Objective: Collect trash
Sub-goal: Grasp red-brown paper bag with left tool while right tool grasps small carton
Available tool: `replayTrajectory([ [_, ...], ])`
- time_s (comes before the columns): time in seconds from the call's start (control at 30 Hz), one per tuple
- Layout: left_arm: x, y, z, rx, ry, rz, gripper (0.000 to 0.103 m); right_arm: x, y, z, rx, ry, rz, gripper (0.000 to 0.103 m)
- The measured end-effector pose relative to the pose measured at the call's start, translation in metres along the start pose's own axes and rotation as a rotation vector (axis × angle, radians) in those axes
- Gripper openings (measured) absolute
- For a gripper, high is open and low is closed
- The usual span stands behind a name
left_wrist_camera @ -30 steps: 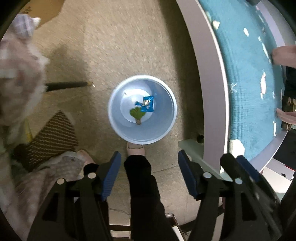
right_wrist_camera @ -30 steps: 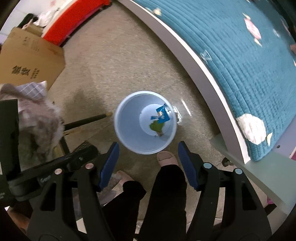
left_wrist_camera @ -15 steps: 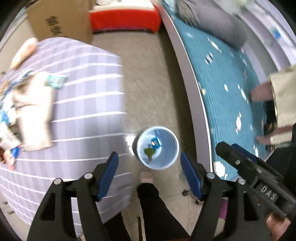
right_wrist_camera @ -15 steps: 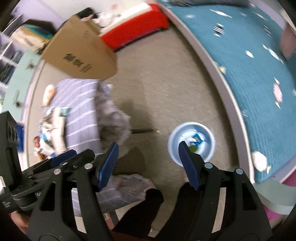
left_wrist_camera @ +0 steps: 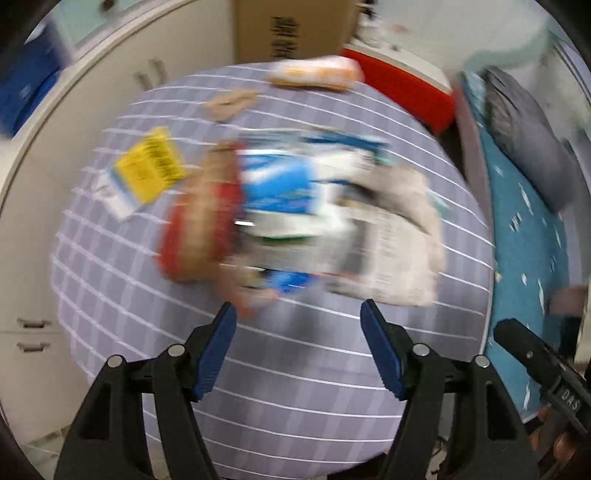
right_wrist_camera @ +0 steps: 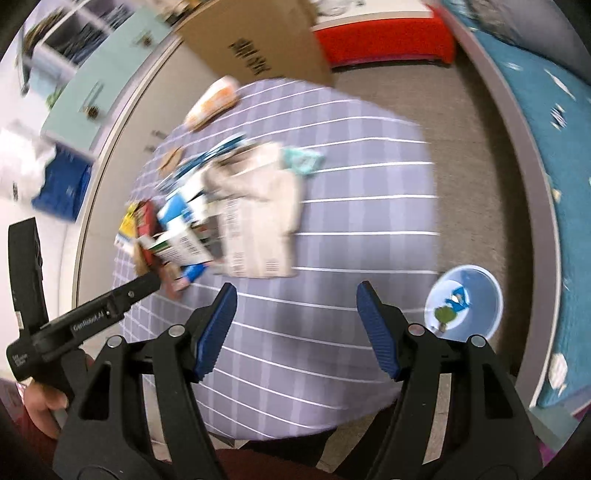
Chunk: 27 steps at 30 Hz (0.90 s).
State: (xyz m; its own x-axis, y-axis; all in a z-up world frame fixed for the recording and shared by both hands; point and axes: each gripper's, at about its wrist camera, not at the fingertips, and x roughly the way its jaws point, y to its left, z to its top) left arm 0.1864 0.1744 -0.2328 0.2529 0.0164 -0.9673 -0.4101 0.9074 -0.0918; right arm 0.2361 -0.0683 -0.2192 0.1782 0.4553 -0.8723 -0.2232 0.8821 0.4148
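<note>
A heap of trash [left_wrist_camera: 280,206] lies on a table under a purple checked cloth [left_wrist_camera: 280,398]: a yellow packet [left_wrist_camera: 147,173], a red and brown wrapper [left_wrist_camera: 199,225], blue and white cartons, and a beige paper bag [left_wrist_camera: 399,236]. My left gripper [left_wrist_camera: 299,332] hovers open above the cloth, just short of the heap, with nothing between its blue pads. My right gripper [right_wrist_camera: 295,317] is also open and empty over the cloth, near the heap [right_wrist_camera: 229,218]. A pale blue bin [right_wrist_camera: 480,291] stands on the floor at the right, holding a blue wrapper and a green scrap.
An orange and white packet [left_wrist_camera: 314,74] lies at the table's far edge. Behind stand a cardboard box [right_wrist_camera: 258,44] and a red box [right_wrist_camera: 384,33]. A bed with a teal cover [right_wrist_camera: 554,155] runs along the right, and cabinets [right_wrist_camera: 122,110] along the left.
Both grippers have risen from above the bin and swung over the table. The bin has left the left wrist view and slid to the lower right of the right wrist view.
</note>
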Motion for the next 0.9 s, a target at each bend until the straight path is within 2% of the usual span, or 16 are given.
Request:
replayTrajectory([
  [0.2,0.009,0.055,0.014,-0.042,0.018,0.008,0.068,0.038,0.048,0.009,-0.031,0.024,0.0,0.066],
  [0.4,0.025,0.069,0.022,-0.01,0.047,0.011,0.068,0.062,0.074,0.015,-0.049,0.041,-0.027,0.066],
  [0.5,0.039,0.071,0.028,0.006,0.078,0.003,0.063,0.067,0.079,0.016,-0.051,0.046,-0.037,0.066],
  [0.7,0.051,0.07,0.036,0.04,0.118,-0.042,0.044,0.074,0.086,0.018,-0.04,0.057,-0.037,0.067],
  [0.73,0.051,0.07,0.037,0.047,0.121,-0.05,0.038,0.076,0.089,0.018,-0.043,0.06,-0.036,0.067],
  [0.77,0.052,0.07,0.037,0.052,0.125,-0.06,0.027,0.078,0.092,0.019,-0.048,0.064,-0.03,0.067],
  [0.9,0.042,0.081,0.039,0.029,0.098,-0.094,0.022,0.087,0.11,0.019,-0.094,0.079,-0.011,0.069],
])
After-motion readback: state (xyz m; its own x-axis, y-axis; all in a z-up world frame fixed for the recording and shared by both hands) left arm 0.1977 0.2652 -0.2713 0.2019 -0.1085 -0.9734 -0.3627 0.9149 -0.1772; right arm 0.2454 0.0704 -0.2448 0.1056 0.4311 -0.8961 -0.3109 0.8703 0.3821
